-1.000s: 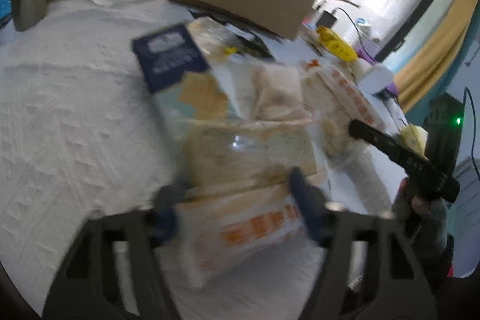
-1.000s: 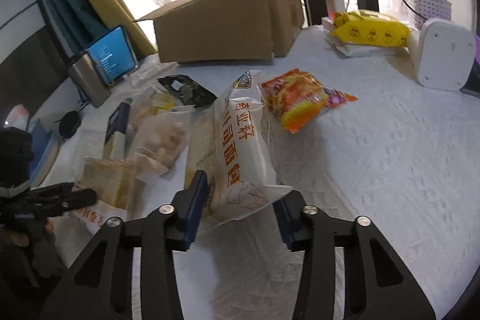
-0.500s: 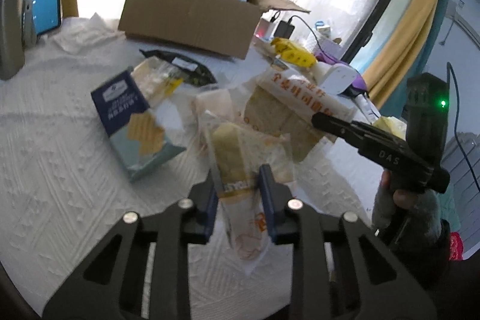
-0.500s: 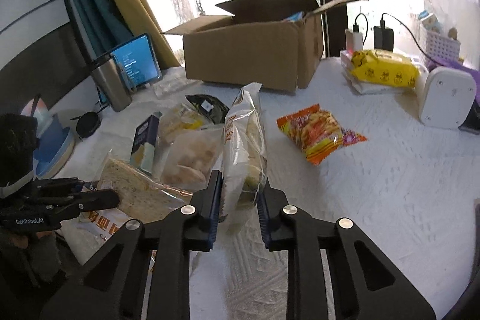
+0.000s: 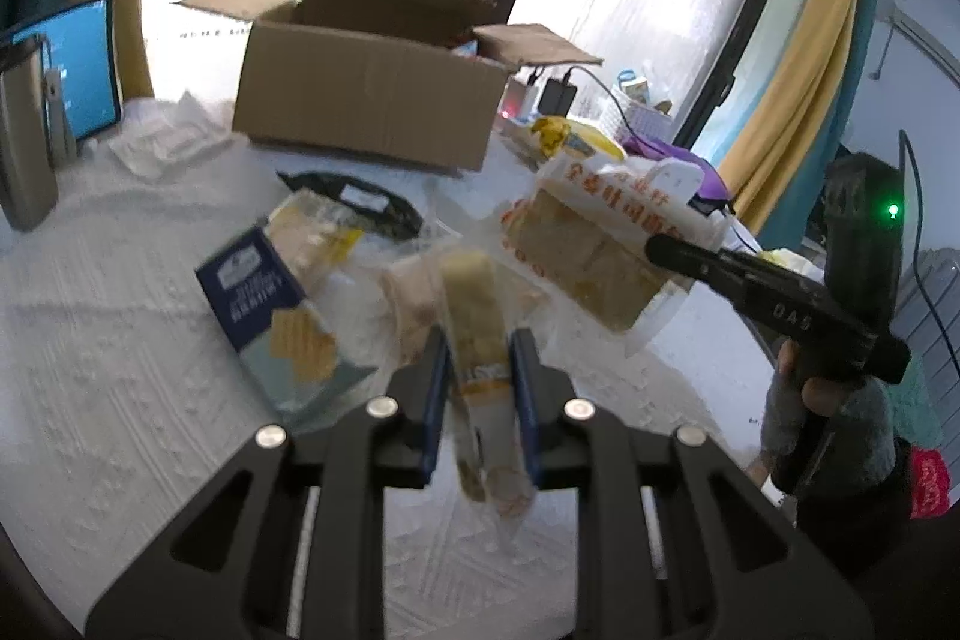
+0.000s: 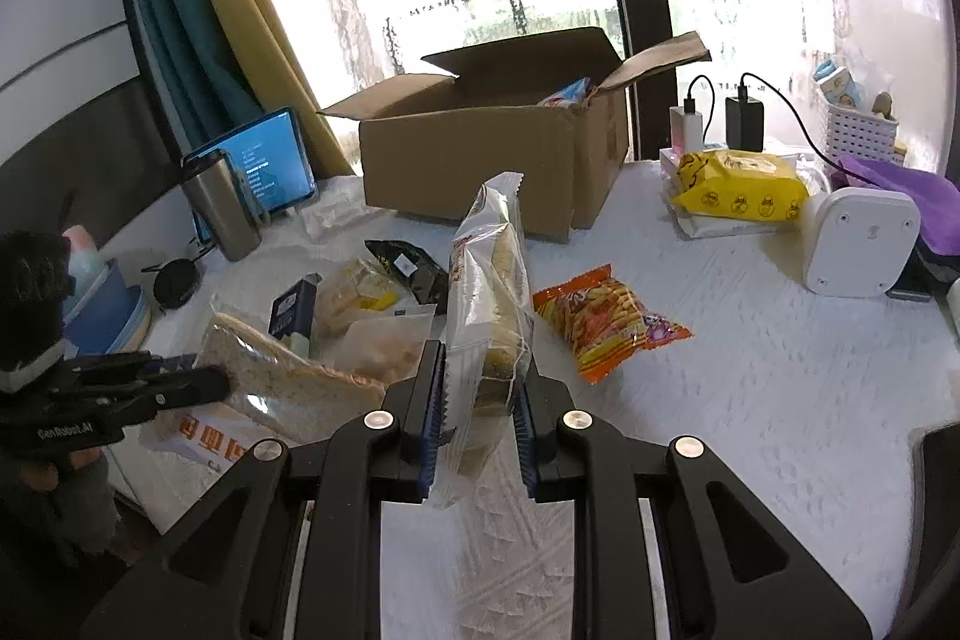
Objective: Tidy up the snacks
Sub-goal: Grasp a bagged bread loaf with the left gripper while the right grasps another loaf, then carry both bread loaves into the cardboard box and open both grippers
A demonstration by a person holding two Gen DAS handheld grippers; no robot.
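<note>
My left gripper (image 5: pixel 478 388) is shut on a clear bag of sliced toast (image 5: pixel 474 322), held edge-on above the table; it also shows in the right wrist view (image 6: pixel 282 382). My right gripper (image 6: pixel 480 400) is shut on a white bread bag with orange lettering (image 6: pixel 489 292), held upright above the table; it also shows in the left wrist view (image 5: pixel 594 244). An open cardboard box (image 6: pixel 480 142) stands at the back (image 5: pixel 366 94). A blue cracker box (image 5: pixel 264 292), small clear snack bags (image 6: pixel 384 334), a black packet (image 6: pixel 408 265) and an orange chip bag (image 6: pixel 606 322) lie on the white cloth.
A steel flask (image 6: pixel 225 208) and a tablet (image 6: pixel 264 166) stand at the back left. A yellow wipes pack (image 6: pixel 741 187), a white device (image 6: pixel 858 238), chargers (image 6: pixel 744 118) and a small basket (image 6: pixel 861 130) sit at the back right. The table edge lies near the left gripper (image 6: pixel 129 484).
Both grippers have closed on their bags and lifted them off the table. Both bags now hang higher, and the view has tilted up toward the cardboard box.
</note>
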